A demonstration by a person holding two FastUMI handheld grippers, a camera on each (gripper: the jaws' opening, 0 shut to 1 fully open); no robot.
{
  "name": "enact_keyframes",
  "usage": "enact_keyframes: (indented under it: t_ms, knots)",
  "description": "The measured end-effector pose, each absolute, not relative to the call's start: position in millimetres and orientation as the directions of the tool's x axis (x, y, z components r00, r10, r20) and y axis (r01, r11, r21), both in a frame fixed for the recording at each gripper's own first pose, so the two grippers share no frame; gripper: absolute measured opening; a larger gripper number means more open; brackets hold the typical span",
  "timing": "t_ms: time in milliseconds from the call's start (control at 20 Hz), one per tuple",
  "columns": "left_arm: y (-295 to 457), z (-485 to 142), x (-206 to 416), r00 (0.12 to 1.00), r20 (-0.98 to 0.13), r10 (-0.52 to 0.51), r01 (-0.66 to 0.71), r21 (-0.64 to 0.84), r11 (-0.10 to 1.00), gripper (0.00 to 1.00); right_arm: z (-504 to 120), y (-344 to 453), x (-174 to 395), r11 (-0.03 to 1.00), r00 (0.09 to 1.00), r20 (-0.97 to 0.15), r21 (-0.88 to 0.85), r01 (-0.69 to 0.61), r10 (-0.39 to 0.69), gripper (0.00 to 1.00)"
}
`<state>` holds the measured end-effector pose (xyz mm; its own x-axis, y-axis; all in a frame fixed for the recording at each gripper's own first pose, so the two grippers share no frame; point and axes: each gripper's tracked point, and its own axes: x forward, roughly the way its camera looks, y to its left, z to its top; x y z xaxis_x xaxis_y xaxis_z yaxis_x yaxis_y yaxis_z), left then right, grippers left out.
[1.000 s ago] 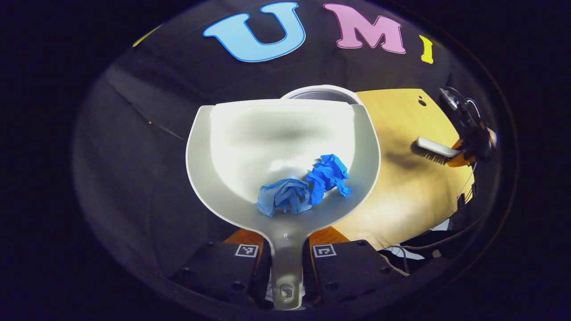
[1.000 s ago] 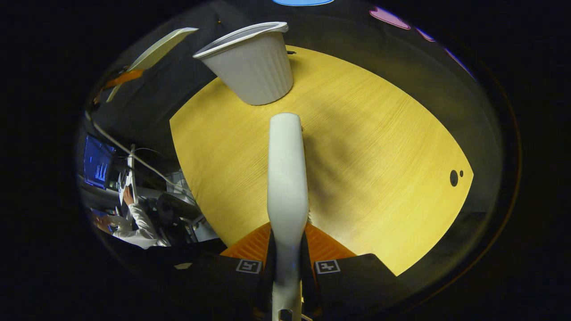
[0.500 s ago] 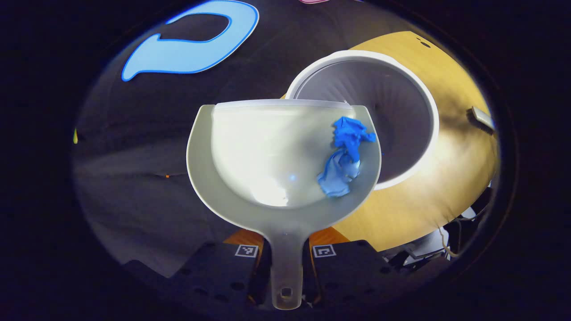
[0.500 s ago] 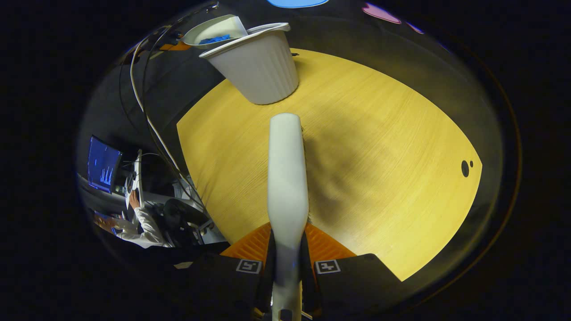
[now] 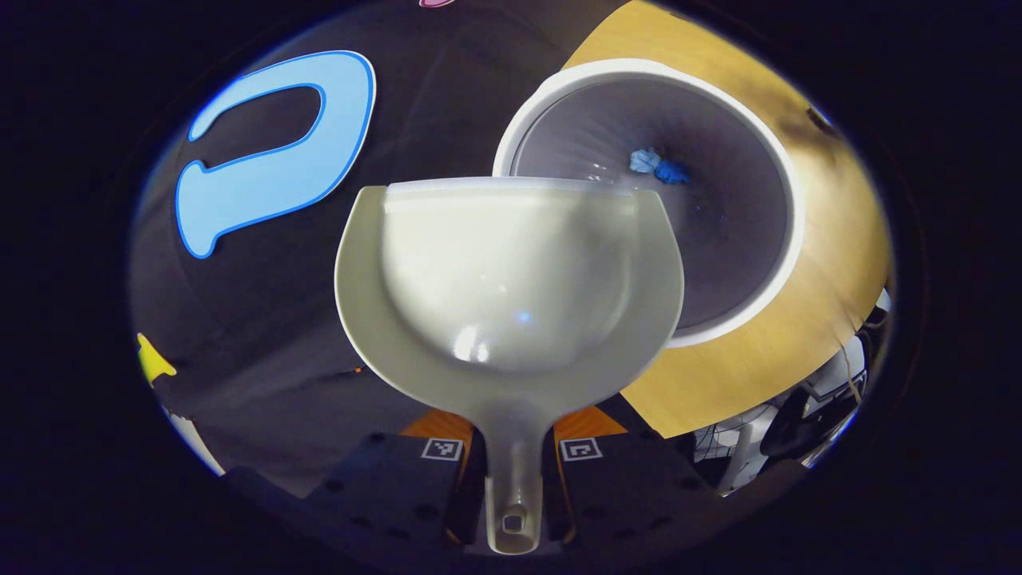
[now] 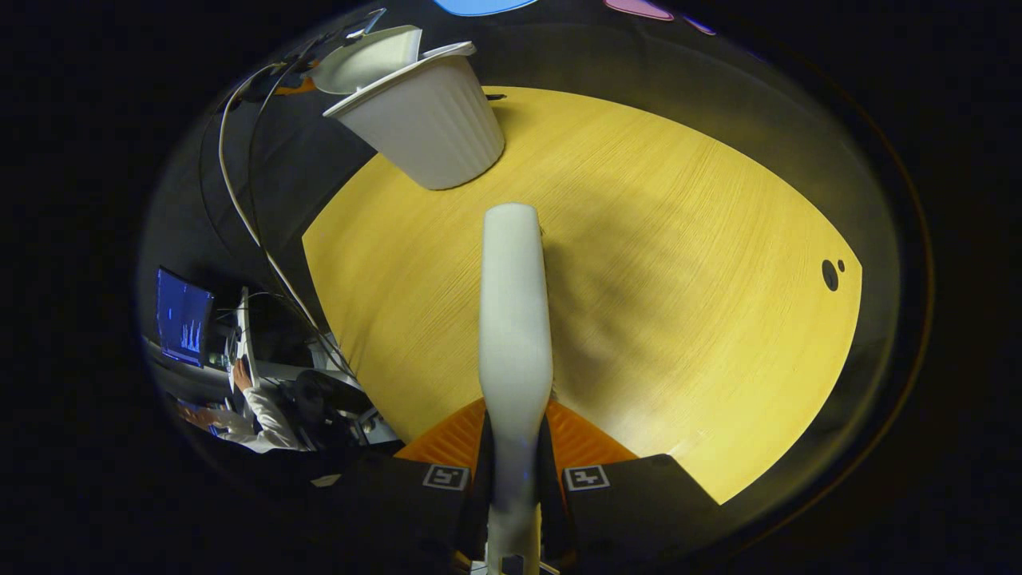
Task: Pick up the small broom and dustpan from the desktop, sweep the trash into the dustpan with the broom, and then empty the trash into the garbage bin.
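Left gripper (image 5: pixel 511 471): closed on the handle of the dustpan (image 5: pixel 511 279), both fingers pressing its sides.
Dustpan: empty, long axis running straight out from the fingers, lip pointing away and tipped over the rim of the garbage bin (image 5: pixel 786 239).
Trash (image 5: pixel 659 165): blue crumpled pieces lying inside the bin, near its bottom.
Right gripper (image 6: pixel 515 487): clamped on the broom (image 6: pixel 515 319), whose long axis points forward over the yellow desktop (image 6: pixel 679 263).
Bin from the right gripper: ahead and to the left, well apart; the dustpan (image 6: pixel 367 56) shows tilted at its rim (image 6: pixel 399 72).
Stage: the emptying looks done; the likely next move is drawing the dustpan back from the bin.
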<state>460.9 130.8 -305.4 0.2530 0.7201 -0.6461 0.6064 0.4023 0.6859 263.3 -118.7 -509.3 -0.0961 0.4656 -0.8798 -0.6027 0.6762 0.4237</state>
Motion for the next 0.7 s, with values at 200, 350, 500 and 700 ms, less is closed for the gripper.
enact_keyframes:
  t_ms: [200, 350, 500, 700]
  knots:
    - [105, -313, 464, 0.367, -0.691, 0.623, 0.482, 0.714, 0.507, 0.28, -514, -127, 266, 0.689, -0.089, -0.893, 0.4, -0.605, 0.441, 0.29]
    - [83, -319, 476, 0.475, -0.727, 0.495, 0.424, 0.683, 0.595, 0.28, -517, -141, 266, 0.728, -0.072, -0.908, 0.377, -0.572, 0.413, 0.29]
    - [78, -337, 483, 0.561, -0.739, 0.372, 0.383, 0.63, 0.675, 0.27, -512, -153, 266, 0.774, -0.023, -0.918, 0.348, -0.529, 0.396, 0.25]
    - [54, -370, 490, 0.627, -0.767, 0.137, 0.383, 0.457, 0.803, 0.28, -501, -163, 260, 0.845, 0.045, -0.926, 0.32, -0.429, 0.374, 0.29]
